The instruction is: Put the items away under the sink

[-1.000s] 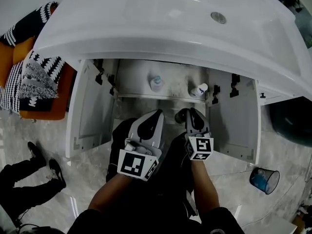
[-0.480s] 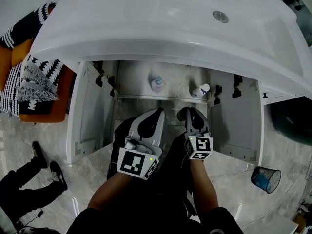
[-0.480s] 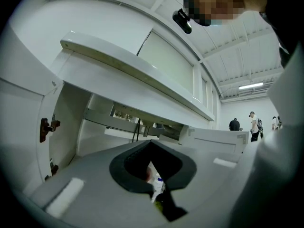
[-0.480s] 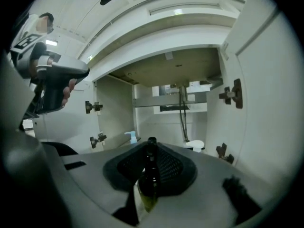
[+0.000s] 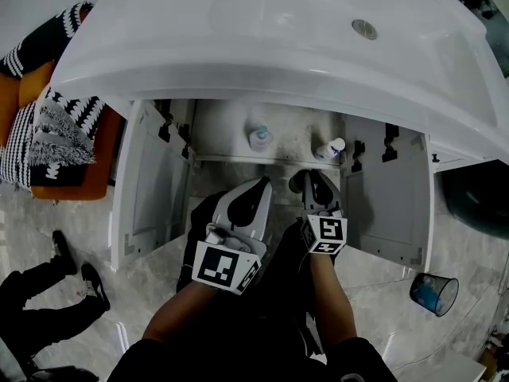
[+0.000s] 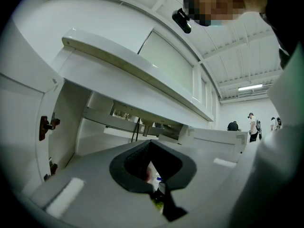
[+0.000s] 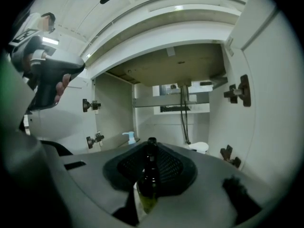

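1. Sink cabinet stands open, dead ahead of both tools.
2. Right tool is clamped on the dark bottle, long axis upright, at the cabinet's mouth, right half. I'd push straight in.
3. Left tool is closed with nothing identifiable in it, left of centre.

**White vanity, doors flung open, on pale marble**

I'm looking down on a glossy white sink, its drain off to the far right. Beneath it the cabinet stands open, with the left door and right door both swung out and dark hinges on the inner walls. The floor is pale grey marble, shiny. At left there's an orange seat draped with a black-and-white throw. Over in the left gripper view, a high white ceiling and a strip light glowing.
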`<action>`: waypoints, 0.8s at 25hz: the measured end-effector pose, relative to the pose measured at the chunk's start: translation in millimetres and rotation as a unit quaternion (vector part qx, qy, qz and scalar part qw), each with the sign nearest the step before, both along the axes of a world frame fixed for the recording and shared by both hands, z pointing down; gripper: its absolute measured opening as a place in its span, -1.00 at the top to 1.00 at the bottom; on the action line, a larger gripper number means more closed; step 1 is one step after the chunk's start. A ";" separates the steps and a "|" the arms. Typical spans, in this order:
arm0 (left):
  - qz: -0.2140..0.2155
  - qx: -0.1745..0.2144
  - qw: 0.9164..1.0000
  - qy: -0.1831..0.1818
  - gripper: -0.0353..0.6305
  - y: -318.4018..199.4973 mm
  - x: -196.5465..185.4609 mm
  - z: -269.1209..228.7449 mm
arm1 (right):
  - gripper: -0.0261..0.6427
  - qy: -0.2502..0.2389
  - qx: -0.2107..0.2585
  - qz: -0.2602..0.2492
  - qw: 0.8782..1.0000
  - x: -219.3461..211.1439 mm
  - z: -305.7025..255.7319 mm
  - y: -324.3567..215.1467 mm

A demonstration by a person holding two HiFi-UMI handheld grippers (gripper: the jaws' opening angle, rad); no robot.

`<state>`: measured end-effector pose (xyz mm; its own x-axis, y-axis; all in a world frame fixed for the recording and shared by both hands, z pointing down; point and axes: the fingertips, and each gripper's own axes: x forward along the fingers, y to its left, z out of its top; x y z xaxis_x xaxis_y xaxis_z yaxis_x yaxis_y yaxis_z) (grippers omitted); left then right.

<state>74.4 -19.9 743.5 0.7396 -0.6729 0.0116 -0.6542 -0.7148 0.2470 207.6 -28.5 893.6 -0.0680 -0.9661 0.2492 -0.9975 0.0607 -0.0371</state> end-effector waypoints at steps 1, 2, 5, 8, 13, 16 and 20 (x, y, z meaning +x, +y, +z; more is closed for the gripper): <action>0.000 0.000 1.000 0.000 0.87 0.2 -0.6 0.5 | 0.73 0.001 0.001 0.001 1.000 0.1 0.7 -2.8; 0.001 0.000 1.000 0.001 0.87 0.6 -1.4 1.0 | 0.73 0.002 0.002 0.001 1.000 0.5 1.6 -5.4; 0.002 -0.001 1.000 0.001 0.87 1.3 -4.4 2.2 | 0.73 0.008 0.004 0.003 1.000 2.3 4.7 -13.8; -0.001 0.000 1.000 0.000 0.87 1.1 -9.5 4.4 | 0.73 0.014 0.004 0.005 1.000 5.4 10.0 -24.0; -0.007 -0.002 1.000 -0.002 0.87 -0.8 -19.0 6.8 | 0.73 0.019 0.006 0.013 1.000 16.0 20.6 -44.4; -0.009 -0.002 1.000 -0.003 0.87 -2.3 -23.6 7.6 | 0.73 0.023 0.003 0.018 1.000 21.1 26.9 -57.5; -0.010 -0.001 1.000 -0.002 0.87 -2.8 -27.5 7.5 | 0.73 0.022 0.005 0.028 0.999 26.7 29.2 -73.3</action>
<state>46.9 -22.7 751.0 0.7265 -0.6869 0.0167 -0.6689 -0.7014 0.2463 234.3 -101.8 922.8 -0.0038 -0.9704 0.2415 -1.0000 0.0058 0.0077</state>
